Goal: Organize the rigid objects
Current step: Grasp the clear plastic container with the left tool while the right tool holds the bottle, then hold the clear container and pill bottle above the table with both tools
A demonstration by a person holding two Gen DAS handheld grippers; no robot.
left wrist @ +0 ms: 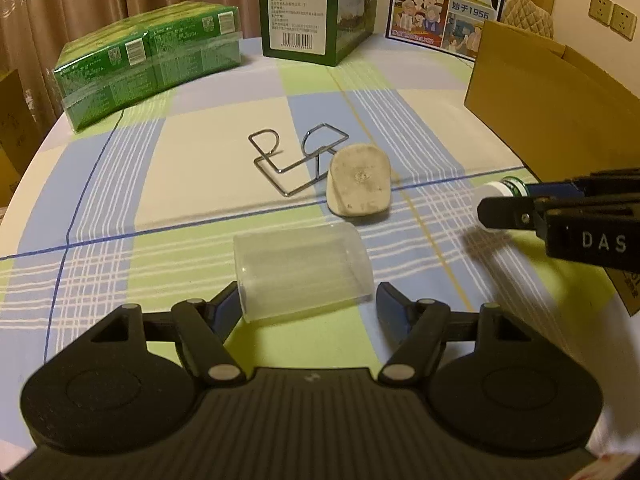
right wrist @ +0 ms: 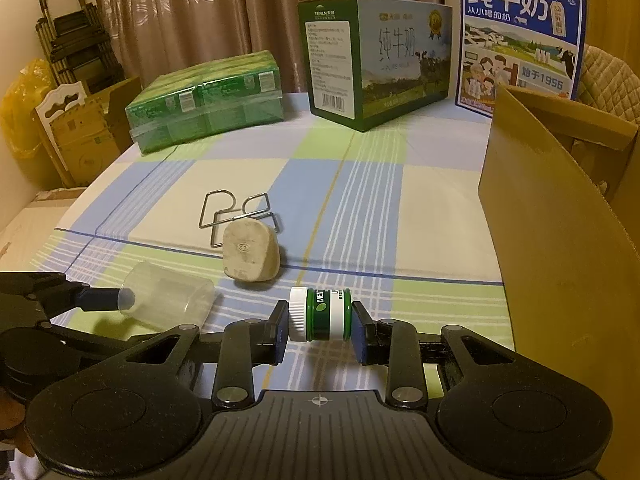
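A clear plastic cup (left wrist: 304,272) lies on its side between the fingers of my left gripper (left wrist: 308,304), which is open around it; the left finger touches the cup, the right finger stands apart. The cup also shows in the right wrist view (right wrist: 168,300). My right gripper (right wrist: 320,320) is shut on a small green jar with a white lid (right wrist: 320,314), held sideways just above the cloth. The jar also shows in the left wrist view (left wrist: 500,192). A beige stone-like block (left wrist: 358,184) and a bent wire puzzle (left wrist: 296,160) lie in the middle of the table.
An open cardboard box (right wrist: 560,240) stands at the right. At the back stand a wrapped pack of green cartons (right wrist: 204,104), a green milk box (right wrist: 372,64) and a blue milk box (right wrist: 520,40). The checked tablecloth (right wrist: 360,200) covers the table.
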